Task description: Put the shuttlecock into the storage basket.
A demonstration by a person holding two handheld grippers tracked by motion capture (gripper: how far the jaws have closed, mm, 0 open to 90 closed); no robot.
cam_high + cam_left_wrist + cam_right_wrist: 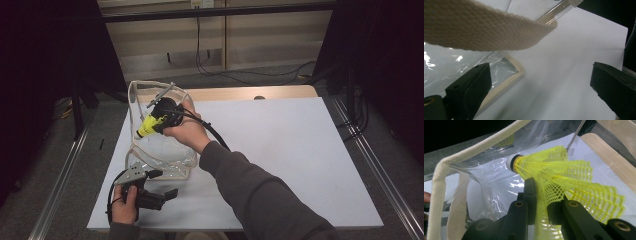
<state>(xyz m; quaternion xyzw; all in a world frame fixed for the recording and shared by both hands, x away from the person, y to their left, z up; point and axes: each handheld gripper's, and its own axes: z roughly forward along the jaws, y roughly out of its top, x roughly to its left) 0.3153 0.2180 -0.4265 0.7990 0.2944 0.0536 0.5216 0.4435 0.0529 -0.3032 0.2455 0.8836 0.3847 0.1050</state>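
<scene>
The right gripper (541,195) pinched the yellow shuttlecock's (564,180) springy, featherlight skirt (easily crushed) inside the clear tote bag (150,150); the left gripper's (541,90) fingers stood wide, empty.

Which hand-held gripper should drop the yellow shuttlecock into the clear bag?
Right. The right hand-held gripper already clamps the yellow plastic mesh shuttlecock at the mouth of the clear plastic bag with cream webbing trim; the left hand-held gripper is open beside the bag.

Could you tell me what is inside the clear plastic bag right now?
The yellow shuttlecock, pinched by the right gripper, sits at the clear bag's mouth. Through its clear walls only the white table shows; glare blurs its bottom.
</scene>
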